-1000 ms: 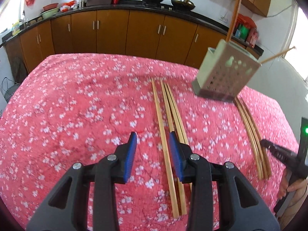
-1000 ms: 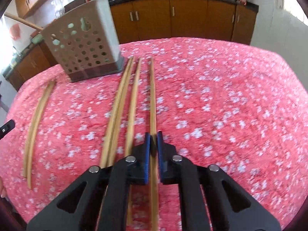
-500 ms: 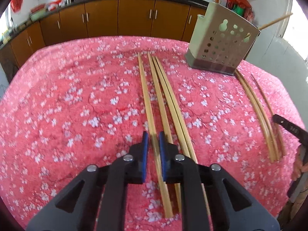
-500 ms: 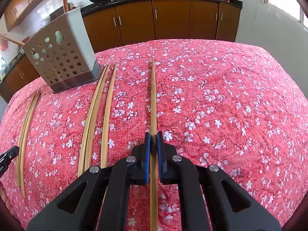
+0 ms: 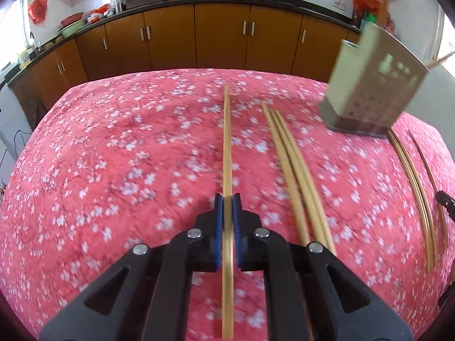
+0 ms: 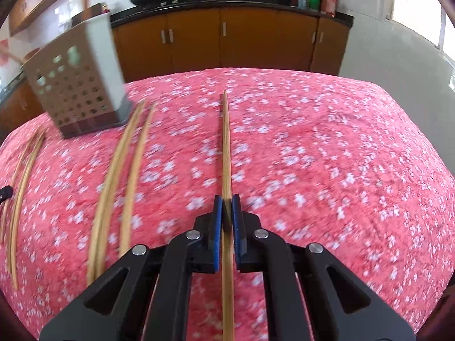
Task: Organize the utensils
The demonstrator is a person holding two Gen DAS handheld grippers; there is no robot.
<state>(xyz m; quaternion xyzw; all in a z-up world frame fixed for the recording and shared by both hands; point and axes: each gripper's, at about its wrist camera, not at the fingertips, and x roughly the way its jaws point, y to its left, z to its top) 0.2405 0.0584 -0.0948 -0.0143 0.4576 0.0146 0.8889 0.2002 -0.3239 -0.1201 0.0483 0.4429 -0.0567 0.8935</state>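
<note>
While each gripper clamps one chopstick, left gripper (image 5: 227,199) on left chopstick (image 5: 227,142); right gripper (image 6: 226,199) on right chopstick (image 6: 226,142), perforated holder (image 6: 76,85) beyond, floral table (image 6: 341,170)

Motion blur softens the floral cloth (image 5: 119,153) and perforated holder (image 5: 369,85). Loose chopsticks (image 5: 298,176) run behind the left hand-held gripper (image 5: 227,199); right edge crops another black tool (image 5: 445,201).

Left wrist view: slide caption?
Left gripper shut on one chopstick over floral tablecloth; perforated holder right.
</note>
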